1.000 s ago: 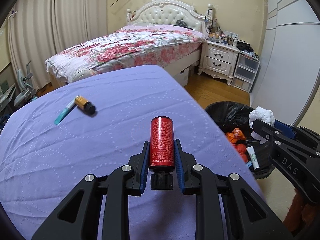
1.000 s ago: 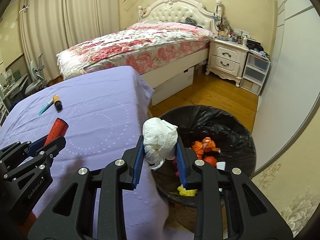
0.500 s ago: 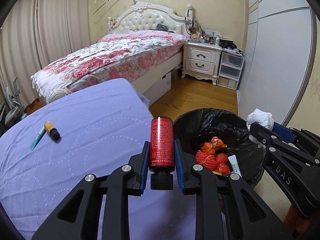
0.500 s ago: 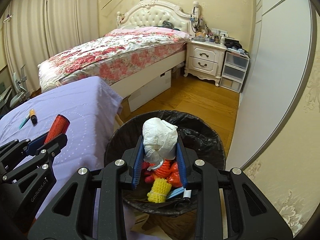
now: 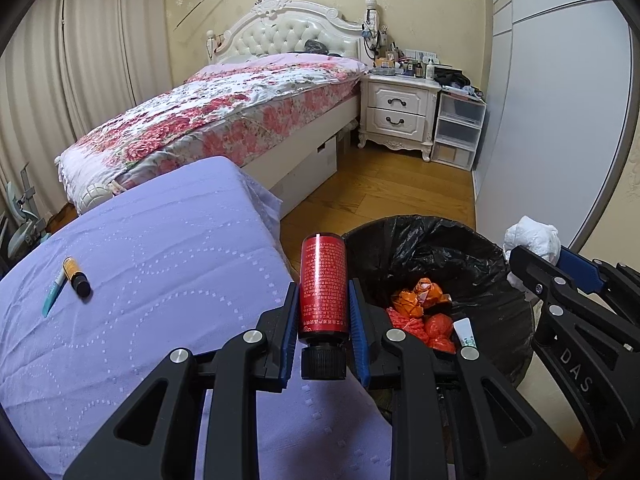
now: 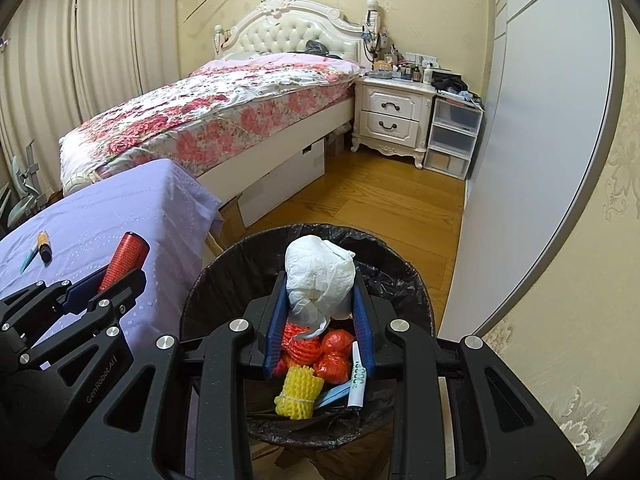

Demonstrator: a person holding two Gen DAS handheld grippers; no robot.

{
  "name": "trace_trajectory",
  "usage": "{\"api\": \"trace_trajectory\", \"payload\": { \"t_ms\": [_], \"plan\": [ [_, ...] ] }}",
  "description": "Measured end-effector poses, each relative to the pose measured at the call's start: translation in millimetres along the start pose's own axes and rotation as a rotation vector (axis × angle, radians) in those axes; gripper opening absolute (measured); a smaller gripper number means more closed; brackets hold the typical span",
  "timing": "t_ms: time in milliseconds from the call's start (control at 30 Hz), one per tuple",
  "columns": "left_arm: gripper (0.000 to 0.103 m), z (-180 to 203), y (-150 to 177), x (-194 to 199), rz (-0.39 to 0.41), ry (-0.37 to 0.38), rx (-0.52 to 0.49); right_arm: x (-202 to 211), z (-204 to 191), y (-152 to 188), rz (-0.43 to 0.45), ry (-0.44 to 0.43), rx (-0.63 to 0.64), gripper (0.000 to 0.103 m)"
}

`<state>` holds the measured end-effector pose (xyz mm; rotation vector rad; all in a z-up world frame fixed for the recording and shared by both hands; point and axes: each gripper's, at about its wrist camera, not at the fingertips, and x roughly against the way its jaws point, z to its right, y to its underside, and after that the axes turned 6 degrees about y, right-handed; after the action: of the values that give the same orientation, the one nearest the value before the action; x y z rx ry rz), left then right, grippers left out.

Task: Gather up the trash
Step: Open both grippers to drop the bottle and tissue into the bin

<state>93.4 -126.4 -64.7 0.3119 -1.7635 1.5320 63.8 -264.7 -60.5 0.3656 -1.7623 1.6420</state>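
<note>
In the left wrist view, our left claw [image 5: 323, 300] is clamped on a red bottle [image 5: 322, 286], black cap toward us, held above the edge of the purple tabletop [image 5: 160, 240]. Just right of this claw and below it stands the black-lined trash bin [image 5: 420, 240], with orange netting [image 5: 418, 294] and a white tube [image 5: 464, 331] inside. Far to its left on the tabletop lie a small orange bottle [image 5: 76, 276] and a teal pen [image 5: 53, 294], touching.

In the right wrist view, our right claw [image 6: 320, 300] is clamped on a crumpled white tissue [image 6: 320, 276], held directly over the trash bin [image 6: 224, 264]. Below the claw sit yellow foam netting [image 6: 299, 395] and the orange netting [image 6: 316, 348]. The left claw [image 6: 116, 280] with the red bottle [image 6: 124, 258] is at its left.
</note>
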Motion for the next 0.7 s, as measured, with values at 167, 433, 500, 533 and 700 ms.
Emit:
{"api": "trace_trajectory", "payload": {
  "t_ms": [167,433,500,533,700],
  "plan": [
    [0.025,2.4,-2.3,-3.7,-0.001,-0.004,-0.003,-6.5,2.6,1.3,-0.011,0.003,-0.01,0.03],
    [0.049,4.5,-5.5,-10.1,0.002,-0.025,-0.005,-14.1,8.3,-0.1,-0.01,0.028,-0.03,0.044],
    [0.062,4.1,-5.6,-10.7,0.008,-0.029,-0.008,-14.1,10.0,-0.1,-0.01,0.033,-0.035,0.045],
    [0.065,4.4,-5.2,-10.3,0.012,-0.035,-0.009,-14.1,11.0,-0.3,-0.01,0.035,-0.038,0.045],
    [0.072,3.5,-5.8,-10.1,0.012,-0.036,-0.005,-13.4,14.7,-0.9,-0.006,0.042,-0.049,0.047]
  ]
}}
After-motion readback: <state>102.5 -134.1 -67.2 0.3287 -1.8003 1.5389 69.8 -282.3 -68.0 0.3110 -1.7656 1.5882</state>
